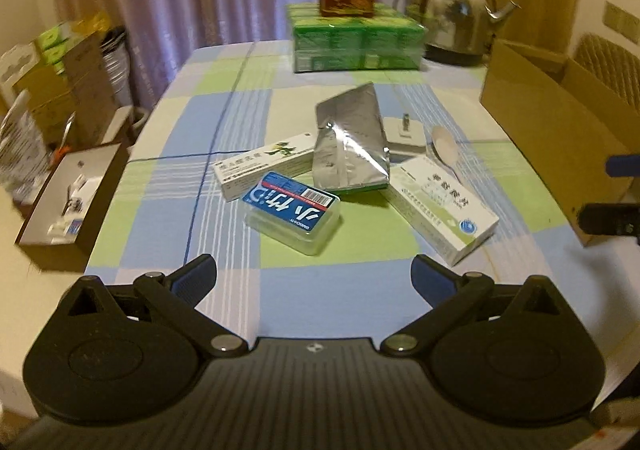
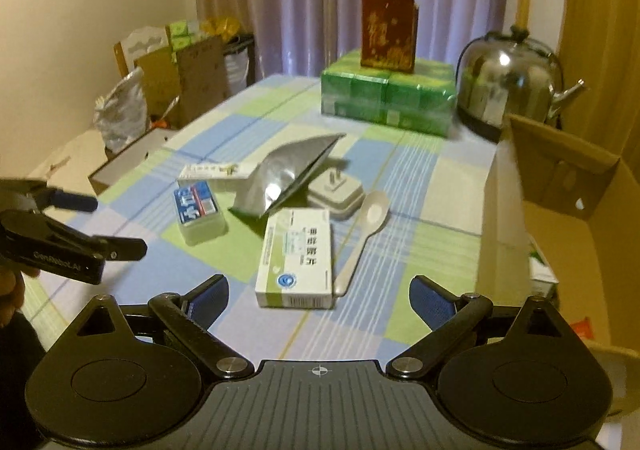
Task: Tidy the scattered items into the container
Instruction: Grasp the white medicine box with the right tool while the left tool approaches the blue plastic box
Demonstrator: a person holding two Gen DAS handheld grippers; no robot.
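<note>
Both grippers, the left gripper (image 1: pixel 314 274) and the right gripper (image 2: pixel 319 296), were held with jaws spread wide and nothing between them, low in each frame. Just above the right one, a white medicine box (image 2: pixel 297 256) was seen beside a pale spoon (image 2: pixel 362 236). At frame centre, a blue-labelled plastic case (image 1: pixel 294 211), a silver foil pouch (image 1: pixel 350 141) and a white plug adapter (image 2: pixel 335 191) were scattered on the checked tablecloth (image 1: pixel 224 121). At the right edge stood the open cardboard box (image 2: pixel 560 185).
</note>
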